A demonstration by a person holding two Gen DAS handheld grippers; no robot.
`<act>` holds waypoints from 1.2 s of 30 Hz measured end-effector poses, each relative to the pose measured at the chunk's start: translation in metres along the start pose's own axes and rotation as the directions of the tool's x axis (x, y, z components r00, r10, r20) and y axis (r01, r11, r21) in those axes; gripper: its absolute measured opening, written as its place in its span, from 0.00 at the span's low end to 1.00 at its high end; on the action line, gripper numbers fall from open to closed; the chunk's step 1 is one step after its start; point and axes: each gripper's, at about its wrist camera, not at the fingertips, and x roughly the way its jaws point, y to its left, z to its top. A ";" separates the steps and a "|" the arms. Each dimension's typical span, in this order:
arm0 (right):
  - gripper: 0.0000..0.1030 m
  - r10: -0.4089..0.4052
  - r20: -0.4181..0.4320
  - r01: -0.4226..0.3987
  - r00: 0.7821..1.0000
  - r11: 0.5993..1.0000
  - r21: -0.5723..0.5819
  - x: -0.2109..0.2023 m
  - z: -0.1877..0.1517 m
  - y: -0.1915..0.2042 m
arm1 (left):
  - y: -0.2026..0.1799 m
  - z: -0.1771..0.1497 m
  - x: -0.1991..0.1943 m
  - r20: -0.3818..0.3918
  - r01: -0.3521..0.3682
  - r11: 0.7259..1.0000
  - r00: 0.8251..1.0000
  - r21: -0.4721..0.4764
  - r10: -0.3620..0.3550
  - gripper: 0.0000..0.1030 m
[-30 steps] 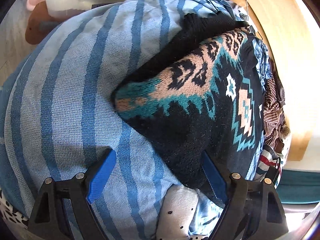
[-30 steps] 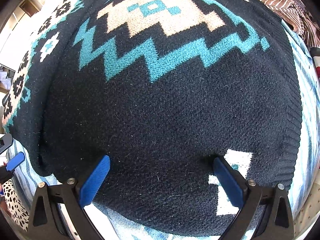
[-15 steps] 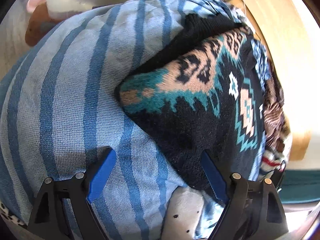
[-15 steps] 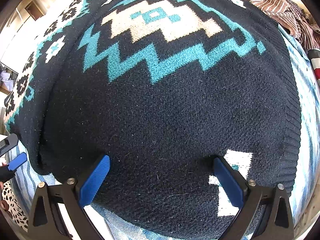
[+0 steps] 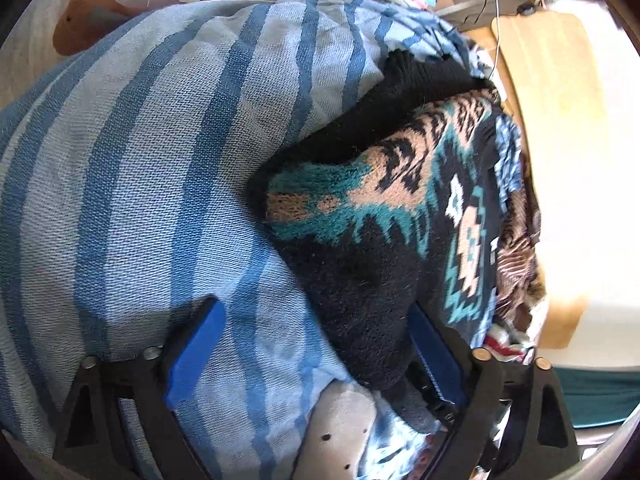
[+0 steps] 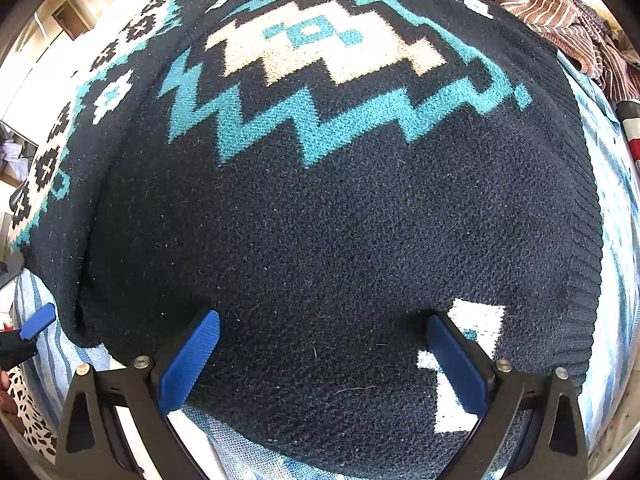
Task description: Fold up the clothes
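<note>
Left gripper (image 5: 312, 344): I see my jaws standing wide apart and they have just been opening further; the left blue pad sits over the striped cloth, the right pad is just beside the sweater's dark corner, and neither pad presses on anything
Right gripper (image 6: 320, 344): I have it pointing almost straight down with its jaws spread wide, both blue pads over the black knit, nothing pinched between them
Sweater (image 6: 340, 220): black knit with teal zigzags and cream blocks, lying folded on the pile; it fills nearly all of my right view, ribbed hem running down the right side; in the left view its folded corner reaches towards my right pad
Striped cloth (image 5: 132, 184): pale blue with darker blue stripes, spread under the sweater and covering the left half of my left view
White dotted fabric (image 5: 336, 432): a pale piece with small dark dots, low between my left jaws, partly under the striped cloth
Brown striped garment (image 6: 560, 12): crumpled at the top right of the right view, beyond the sweater's hem
Spotted fabric (image 6: 28, 408): white with black blotches, at the lower left edge of the right view
Wooden board (image 5: 556, 160): light wood, to the right of the pile in the left view
Other gripper's pad (image 6: 38, 322): one blue tip of my left tool shows at the left edge of the right view, beside the sweater's edge
</note>
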 end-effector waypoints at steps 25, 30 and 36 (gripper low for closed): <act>0.80 0.177 0.060 -0.164 0.982 0.660 0.733 -0.022 -0.036 -0.127 | 0.007 0.000 -0.031 0.082 0.033 0.996 0.996 -0.081 -0.027 0.90; 0.87 0.101 -0.046 -0.054 0.994 0.802 0.595 -0.011 -0.020 -0.101 | 0.002 -0.003 -0.025 0.044 -0.033 0.999 0.998 -0.037 0.035 0.90; 0.91 -0.008 -0.146 0.065 0.989 0.917 0.393 -0.004 -0.006 -0.068 | -0.010 -0.008 -0.019 -0.003 -0.140 0.989 0.990 0.048 0.141 0.90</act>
